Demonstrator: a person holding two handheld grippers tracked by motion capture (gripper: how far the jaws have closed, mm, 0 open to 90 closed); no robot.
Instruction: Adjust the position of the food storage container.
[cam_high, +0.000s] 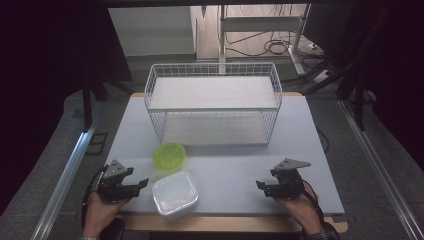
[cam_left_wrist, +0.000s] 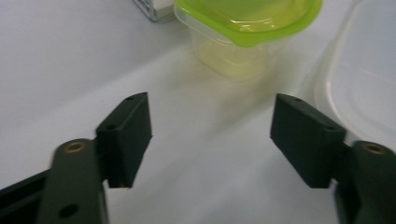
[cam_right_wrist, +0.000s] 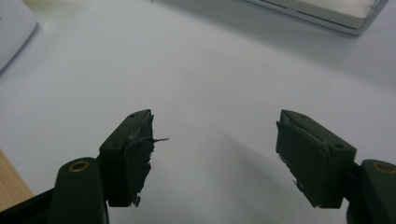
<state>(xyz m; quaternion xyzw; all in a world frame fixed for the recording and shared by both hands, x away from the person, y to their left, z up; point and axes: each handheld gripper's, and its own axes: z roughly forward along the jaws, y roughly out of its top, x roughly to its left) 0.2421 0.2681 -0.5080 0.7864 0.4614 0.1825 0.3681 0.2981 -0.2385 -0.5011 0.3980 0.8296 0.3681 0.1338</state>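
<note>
A small round container with a lime-green lid (cam_high: 170, 155) (cam_left_wrist: 247, 28) sits on the pale table (cam_high: 225, 170) in front of the wire basket (cam_high: 213, 102). Just nearer lies a clear square lidded container (cam_high: 174, 193) (cam_left_wrist: 364, 88). My left gripper (cam_high: 141, 184) (cam_left_wrist: 212, 140) rests at the table's front left, open and empty, its jaws pointing toward the two containers. At the front right, my right gripper (cam_high: 262, 187) (cam_right_wrist: 215, 154) is open too, nothing between its worn pads, pointing left over bare table.
The white wire basket stands on a white board at the back of the table; its corner (cam_right_wrist: 327, 14) shows in the right gripper view. A wooden table edge (cam_high: 225, 223) runs along the front. Metal rails (cam_high: 65, 175) flank the table on the floor.
</note>
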